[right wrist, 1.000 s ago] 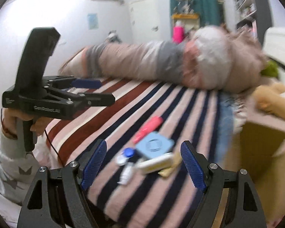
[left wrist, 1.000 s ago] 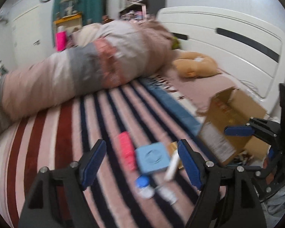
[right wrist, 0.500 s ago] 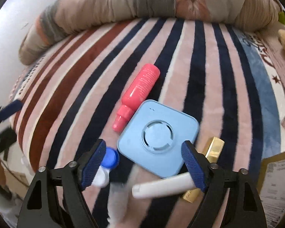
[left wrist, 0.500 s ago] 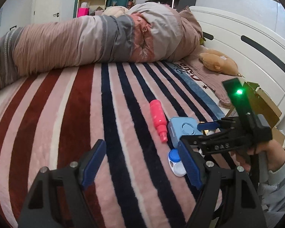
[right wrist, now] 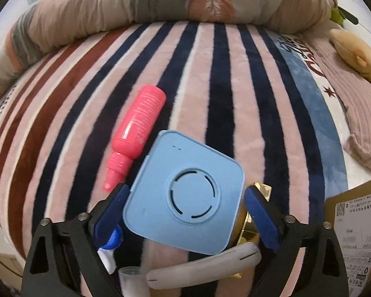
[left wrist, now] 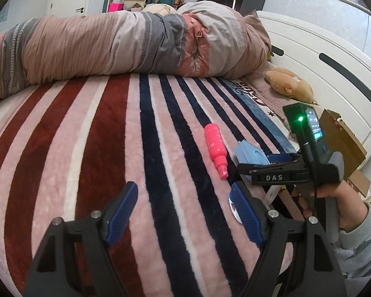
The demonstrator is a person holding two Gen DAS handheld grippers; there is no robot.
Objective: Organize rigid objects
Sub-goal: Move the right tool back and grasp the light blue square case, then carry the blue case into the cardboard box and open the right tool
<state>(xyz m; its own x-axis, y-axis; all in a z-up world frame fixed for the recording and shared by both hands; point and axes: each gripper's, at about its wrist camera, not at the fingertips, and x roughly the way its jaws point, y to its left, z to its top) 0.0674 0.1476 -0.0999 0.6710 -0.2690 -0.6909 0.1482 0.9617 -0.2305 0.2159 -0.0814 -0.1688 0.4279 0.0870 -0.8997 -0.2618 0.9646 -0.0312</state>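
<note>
A: Start at the left. What is the left gripper (left wrist: pixel 185 212) doing?

B: It hangs over the plush striped blanket (left wrist: pixel 86 148) with its blue ribbed pads spread wide and nothing between them.

A: And to its right?

B: The smooth pink plastic bottle (right wrist: pixel 138 121) with the narrow nozzle lies on its side, just beside the rounded square pale-blue plastic case (right wrist: pixel 185 203). That case is the thing in hand, flat on the blanket near the bed's front edge.

A: Is it gripped?

B: Not yet, I think. The right gripper (right wrist: pixel 185 212) straddles it, jaws wide, one pad at each side of the case; the left pad looks close to touching, the right one shows a sliver of gap.

A: What could go wrong?

B: The case is hard, slick and set at an angle to the pads, so closing on its rounded corners could squirt it forward or twist it. The soft pile gives underneath, which would let it tip.

A: Neighbours?

B: The small white-and-blue lens case (right wrist: pixel 110 245) sits under the left pad, the matte white tube (right wrist: pixel 202 267) below the case, the shiny gold foil-wrapped box (right wrist: pixel 249 222) under the right pad. Any could get pinched or knocked off the edge. Further right stands the brown cardboard box (right wrist: pixel 356 222), likely the destination.
</note>
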